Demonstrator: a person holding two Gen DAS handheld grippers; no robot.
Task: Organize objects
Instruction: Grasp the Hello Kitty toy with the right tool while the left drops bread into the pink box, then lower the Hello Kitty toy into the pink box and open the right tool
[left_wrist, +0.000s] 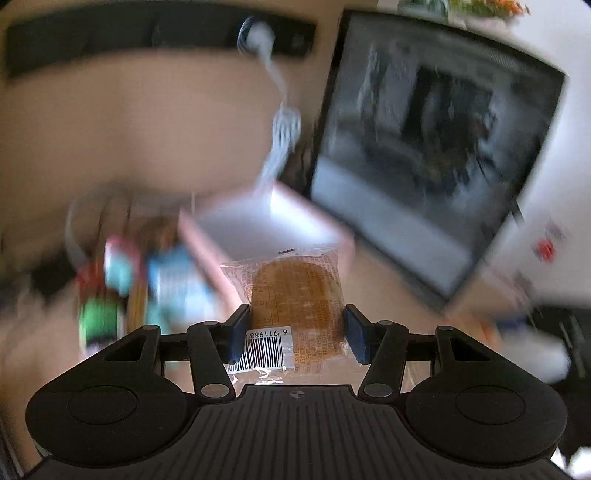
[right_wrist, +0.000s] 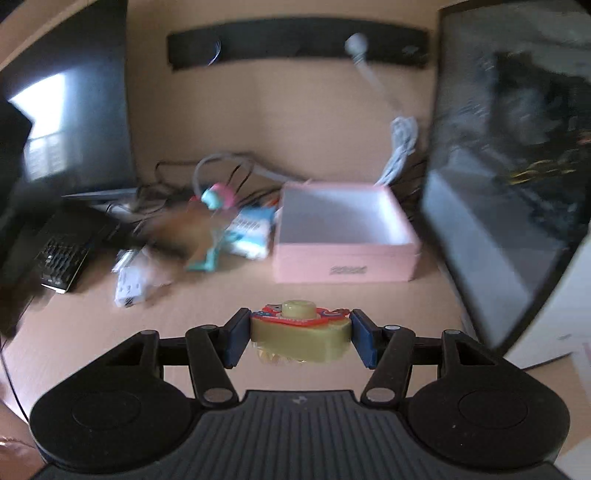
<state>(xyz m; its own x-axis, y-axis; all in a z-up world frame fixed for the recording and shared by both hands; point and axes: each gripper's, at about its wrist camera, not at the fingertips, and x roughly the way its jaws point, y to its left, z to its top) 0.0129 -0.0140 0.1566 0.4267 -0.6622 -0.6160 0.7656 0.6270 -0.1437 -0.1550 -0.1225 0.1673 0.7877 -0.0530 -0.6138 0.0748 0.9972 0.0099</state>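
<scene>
Pink box (right_wrist: 345, 254) sits open ahead. Left gripper (left_wrist: 295, 334) pinches a wrapped cake (left_wrist: 295, 295); right gripper (right_wrist: 300, 338) clamps a yellowish toy (right_wrist: 301, 334) (both airborne). Lower each well inside before releasing.

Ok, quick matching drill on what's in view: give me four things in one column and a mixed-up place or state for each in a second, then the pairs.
Things:
1. wrapped cake
2. olive toy
3. pink box
4. keyboard

Places or states:
A. open on the desk, nothing visible inside
B. between the left gripper's fingers
C. far left of the desk, under a dark monitor
D. between the right gripper's fingers

Pairs: 1-B, 2-D, 3-A, 4-C
</scene>
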